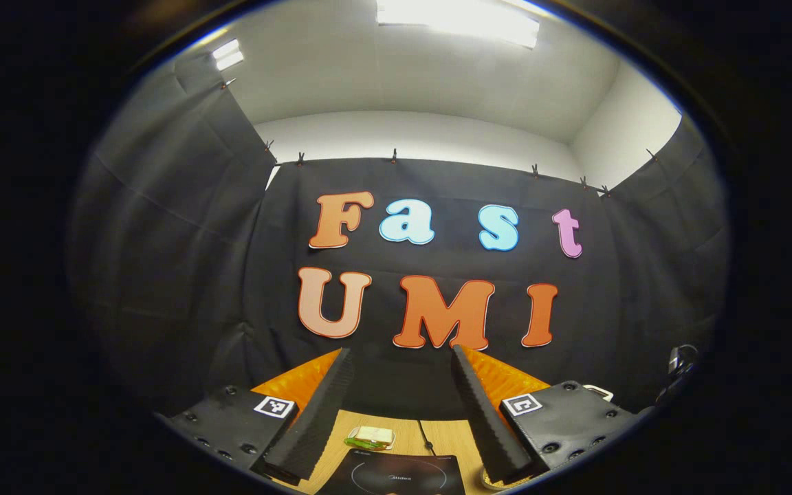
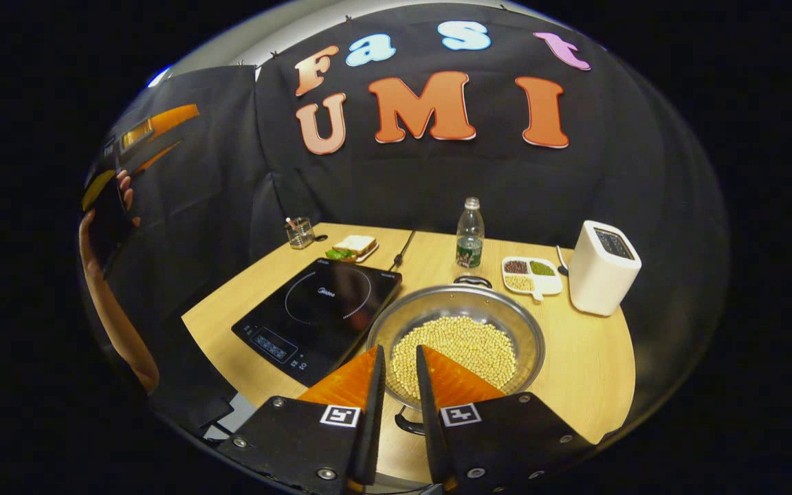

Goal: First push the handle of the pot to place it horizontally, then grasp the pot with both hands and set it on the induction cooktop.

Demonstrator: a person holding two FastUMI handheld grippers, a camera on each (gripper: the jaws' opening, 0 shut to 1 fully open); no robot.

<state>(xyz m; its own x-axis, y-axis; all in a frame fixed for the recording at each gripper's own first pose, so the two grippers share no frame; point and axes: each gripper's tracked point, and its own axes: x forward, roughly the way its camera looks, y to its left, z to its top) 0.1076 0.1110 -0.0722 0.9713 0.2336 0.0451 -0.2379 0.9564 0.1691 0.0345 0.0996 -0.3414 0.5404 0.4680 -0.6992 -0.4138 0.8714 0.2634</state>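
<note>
Right gripper (image 2: 399, 357) fingers nearly closed, empty, over pot (image 2: 456, 342) | left gripper (image 1: 401, 357) fingers spread | bottle (image 2: 469, 234), toaster (image 2: 602, 268) behind pot

A silver pot (image 2: 461, 309) holds pale yellow beans (image 2: 456, 354) beside a black cooktop (image 2: 317, 313) with a thin white ring, on a light wood table (image 2: 595, 371). The toaster (image 2: 602, 267) is white; the dish (image 2: 532, 274) holds dark red, green and yellow heaps

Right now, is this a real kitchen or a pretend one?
Probably a pretend one: a practice booth set up like a kitchen. Black cloth hangs as walls around one wooden table holding an induction cooktop, a pot of beans and a toaster.
</note>
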